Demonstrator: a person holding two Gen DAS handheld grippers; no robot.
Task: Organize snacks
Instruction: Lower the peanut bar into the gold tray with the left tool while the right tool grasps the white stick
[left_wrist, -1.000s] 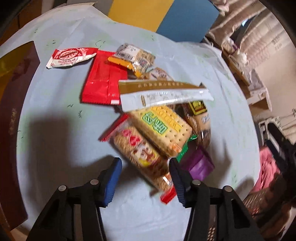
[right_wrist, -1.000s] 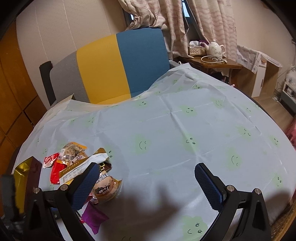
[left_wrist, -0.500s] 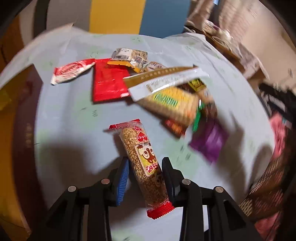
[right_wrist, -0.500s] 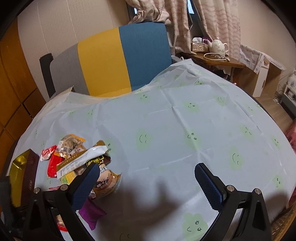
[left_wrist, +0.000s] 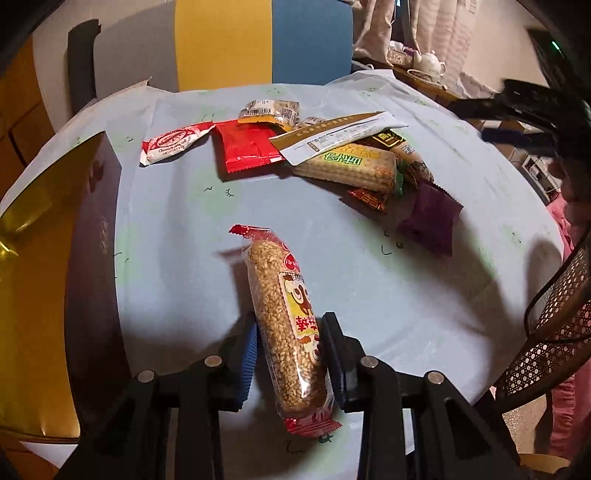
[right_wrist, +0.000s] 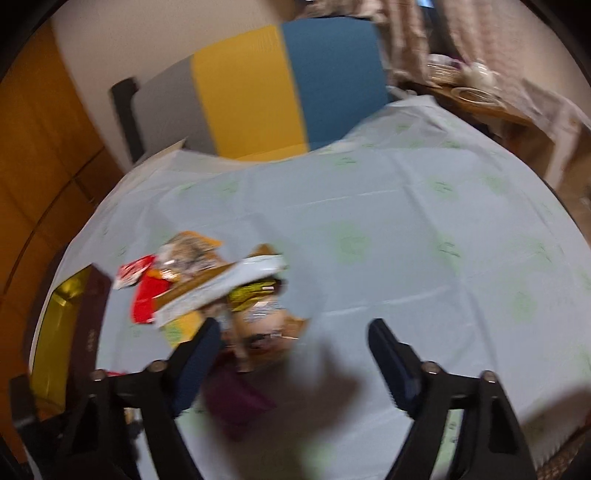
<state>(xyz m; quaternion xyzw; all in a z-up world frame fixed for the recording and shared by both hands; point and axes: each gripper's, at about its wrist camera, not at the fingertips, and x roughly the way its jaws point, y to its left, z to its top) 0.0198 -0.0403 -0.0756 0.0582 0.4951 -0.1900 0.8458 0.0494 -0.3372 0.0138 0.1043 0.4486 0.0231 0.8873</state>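
One long clear-wrapped bar of puffed grain (left_wrist: 286, 325), crimped red at both ends, is clamped between the ribbed pads of the left gripper (left_wrist: 290, 354) above the pale plastic tablecloth (left_wrist: 177, 229); the right gripper (right_wrist: 295, 354), lately narrowing, is shown parted over the heap of glossy packets (right_wrist: 207, 288)
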